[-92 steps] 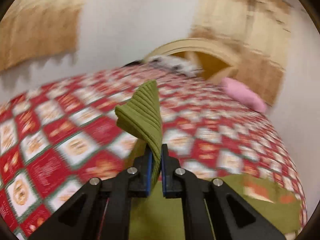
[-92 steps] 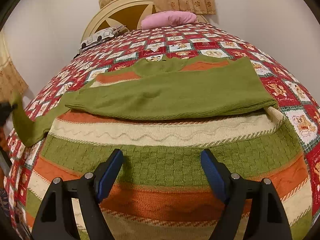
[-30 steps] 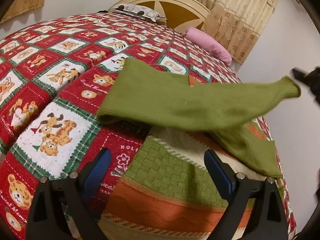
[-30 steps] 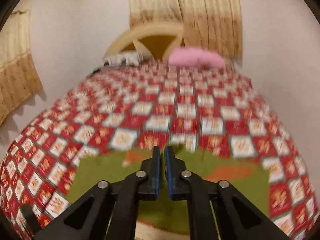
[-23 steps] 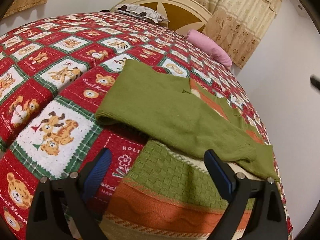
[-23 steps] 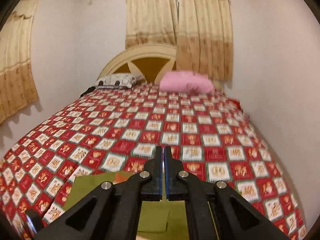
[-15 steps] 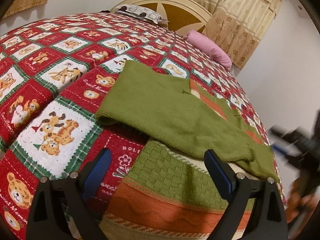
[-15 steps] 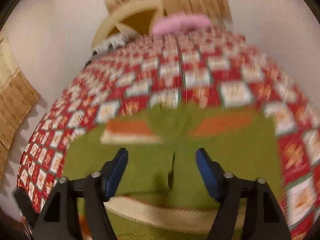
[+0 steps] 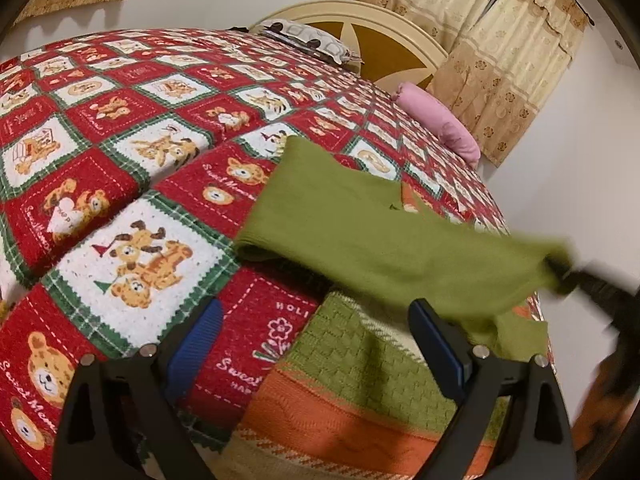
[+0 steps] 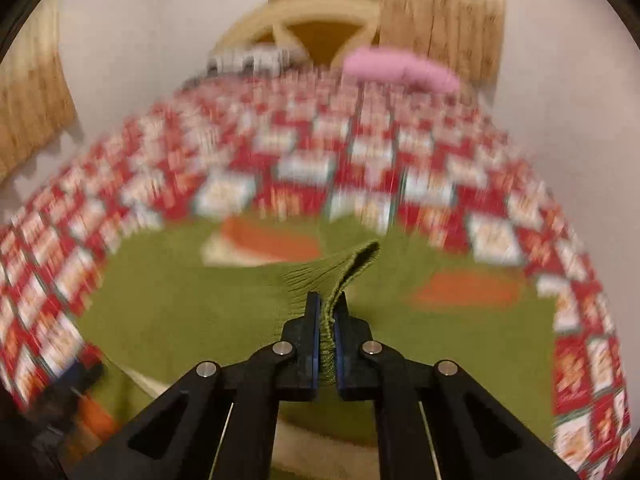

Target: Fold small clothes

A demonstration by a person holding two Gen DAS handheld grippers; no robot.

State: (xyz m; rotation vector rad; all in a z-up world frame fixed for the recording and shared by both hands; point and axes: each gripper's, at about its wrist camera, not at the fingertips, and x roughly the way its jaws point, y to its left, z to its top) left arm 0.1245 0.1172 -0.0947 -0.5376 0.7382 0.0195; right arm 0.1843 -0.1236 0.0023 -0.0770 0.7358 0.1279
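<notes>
A small knit sweater [image 9: 360,392] with green, cream and orange stripes lies on the bed. One green sleeve [image 9: 360,232] stretches across its body to the right, its cuff lifted. My right gripper [image 10: 327,312] is shut on that ribbed green cuff [image 10: 344,268] and holds it above the sweater [image 10: 180,300]; it shows blurred at the right edge of the left wrist view [image 9: 592,284]. My left gripper [image 9: 316,344] is open and empty, low over the sweater's left edge.
The bed has a red, white and green patchwork quilt [image 9: 132,160] with bear pictures. A pink pillow [image 9: 444,128], a patterned pillow [image 9: 308,36] and a cream headboard [image 9: 384,36] stand at the far end. Curtains [image 9: 504,52] and a white wall are to the right.
My right gripper was open over the sweater half a second ago. It has shut on the sleeve cuff and lifted it to the right. The left gripper has not moved.
</notes>
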